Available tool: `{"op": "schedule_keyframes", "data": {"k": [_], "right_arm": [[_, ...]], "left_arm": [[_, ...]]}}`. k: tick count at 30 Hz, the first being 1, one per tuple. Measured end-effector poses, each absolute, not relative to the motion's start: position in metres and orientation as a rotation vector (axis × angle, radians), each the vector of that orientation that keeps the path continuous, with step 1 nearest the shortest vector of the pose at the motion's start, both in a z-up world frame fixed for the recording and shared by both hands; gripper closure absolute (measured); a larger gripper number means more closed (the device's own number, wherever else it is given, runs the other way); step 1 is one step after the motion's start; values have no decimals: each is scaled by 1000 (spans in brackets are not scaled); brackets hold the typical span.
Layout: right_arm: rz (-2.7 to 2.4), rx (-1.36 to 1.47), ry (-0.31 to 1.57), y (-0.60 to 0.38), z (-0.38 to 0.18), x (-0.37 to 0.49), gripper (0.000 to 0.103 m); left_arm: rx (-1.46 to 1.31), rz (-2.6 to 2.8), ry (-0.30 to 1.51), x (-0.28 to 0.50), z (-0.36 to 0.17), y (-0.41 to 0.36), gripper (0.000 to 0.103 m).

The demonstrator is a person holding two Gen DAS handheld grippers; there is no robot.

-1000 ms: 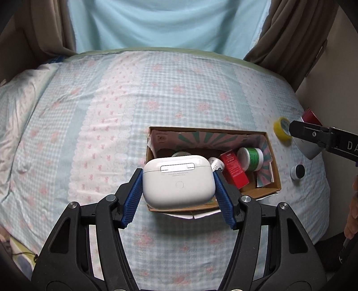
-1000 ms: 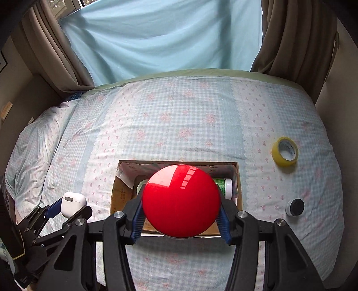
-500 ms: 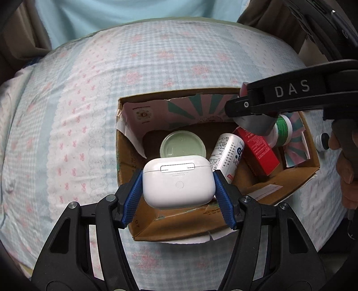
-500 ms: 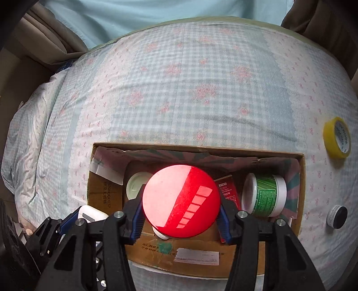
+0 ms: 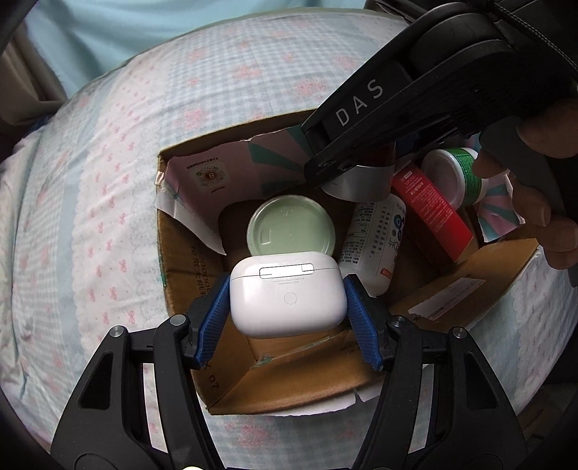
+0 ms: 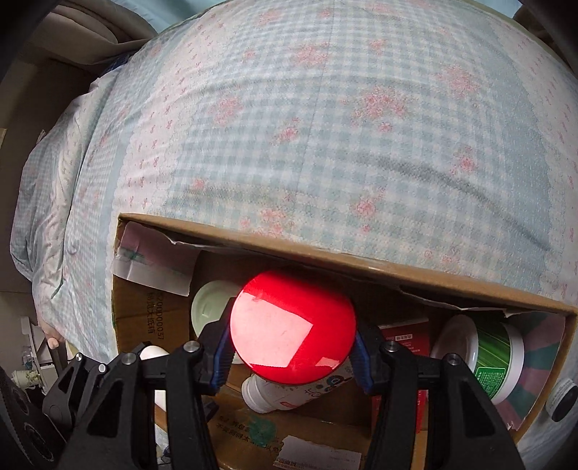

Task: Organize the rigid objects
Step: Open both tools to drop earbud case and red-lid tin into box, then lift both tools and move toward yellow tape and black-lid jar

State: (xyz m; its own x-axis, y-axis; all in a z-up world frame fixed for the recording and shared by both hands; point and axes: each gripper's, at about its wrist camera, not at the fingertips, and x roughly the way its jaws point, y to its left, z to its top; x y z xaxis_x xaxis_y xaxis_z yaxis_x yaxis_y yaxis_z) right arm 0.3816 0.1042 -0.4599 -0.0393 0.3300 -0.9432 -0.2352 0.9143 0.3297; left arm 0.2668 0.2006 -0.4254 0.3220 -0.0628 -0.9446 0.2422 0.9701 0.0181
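Observation:
My left gripper point(image 5: 287, 300) is shut on a white earbud case point(image 5: 287, 294), held inside the left part of an open cardboard box point(image 5: 180, 289). My right gripper point(image 6: 292, 340) is shut on a red-capped can point(image 6: 292, 325), low inside the same box point(image 6: 325, 253); its silver body point(image 5: 361, 182) shows in the left wrist view. In the box lie a pale green lid point(image 5: 290, 226), a white bottle point(image 5: 377, 246), a red carton point(image 5: 430, 209) and a green-labelled jar point(image 5: 455, 175).
The box sits on a bed with a blue checked floral cover point(image 6: 325, 126). A small black-topped round object point(image 6: 565, 401) lies on the cover right of the box. Curtains point(image 5: 108, 32) hang behind the bed.
Both grippers have moved forward and down into the box with their objects. The right gripper now hangs over the box's middle, close above the white bottle.

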Motion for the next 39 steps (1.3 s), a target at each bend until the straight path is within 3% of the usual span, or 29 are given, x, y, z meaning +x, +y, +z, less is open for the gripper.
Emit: {"op": "schedule_keyframes", "data": {"k": [1, 2, 4, 6, 21, 39], "right_arm": [[461, 71, 1552, 106, -459, 382, 53], [459, 61, 1563, 109, -461, 383, 53], [445, 59, 1588, 110, -462, 385, 47], [438, 72, 1589, 108, -460, 385, 0], [407, 12, 1510, 100, -416, 362, 0], [326, 52, 1261, 48, -233, 277, 0]], "left_arm": [[161, -213, 1220, 267, -423, 201, 7], [153, -222, 1206, 266, -419, 201, 0], [133, -243, 1180, 263, -412, 204, 0], [124, -246, 1176, 262, -409, 206, 0], [17, -222, 1147, 259, -377, 230, 0], [-7, -228, 1084, 207, -255, 215, 0]]}}
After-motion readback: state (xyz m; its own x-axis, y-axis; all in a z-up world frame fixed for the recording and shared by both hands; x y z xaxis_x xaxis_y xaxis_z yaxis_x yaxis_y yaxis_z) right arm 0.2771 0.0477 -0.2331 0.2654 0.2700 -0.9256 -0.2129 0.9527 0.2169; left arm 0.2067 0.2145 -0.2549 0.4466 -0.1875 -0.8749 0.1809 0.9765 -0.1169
